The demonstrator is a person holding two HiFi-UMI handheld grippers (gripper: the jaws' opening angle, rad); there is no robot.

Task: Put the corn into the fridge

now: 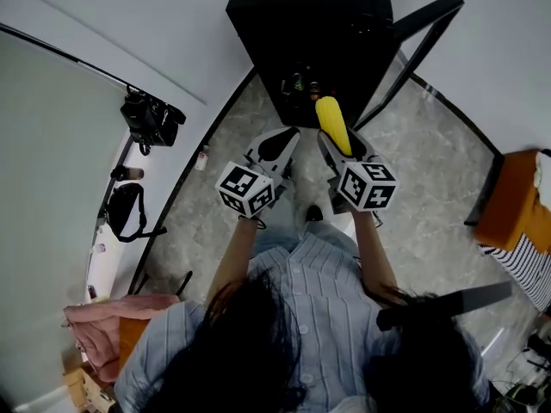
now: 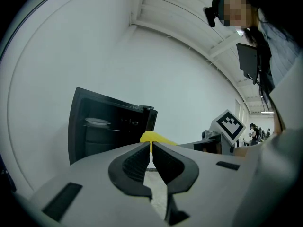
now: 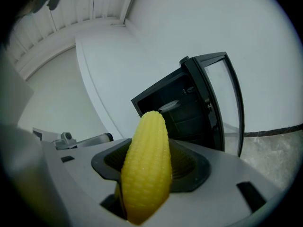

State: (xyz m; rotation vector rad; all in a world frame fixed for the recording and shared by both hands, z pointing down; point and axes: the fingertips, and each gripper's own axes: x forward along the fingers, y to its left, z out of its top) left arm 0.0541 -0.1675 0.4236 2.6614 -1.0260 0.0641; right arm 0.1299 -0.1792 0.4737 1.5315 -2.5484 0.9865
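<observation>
A person's right gripper (image 1: 343, 147) pinches a yellow corn (image 1: 332, 124) before the open black fridge (image 1: 312, 37), not yet inside; the left gripper (image 1: 280, 149) has its jaws pressed together, empty.

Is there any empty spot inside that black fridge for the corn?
In the fridge, the shelves below the plate look bare, though dark: room for the corn. The floor beside its open door is bare too. Small items sit crowded just inside its opening.
</observation>
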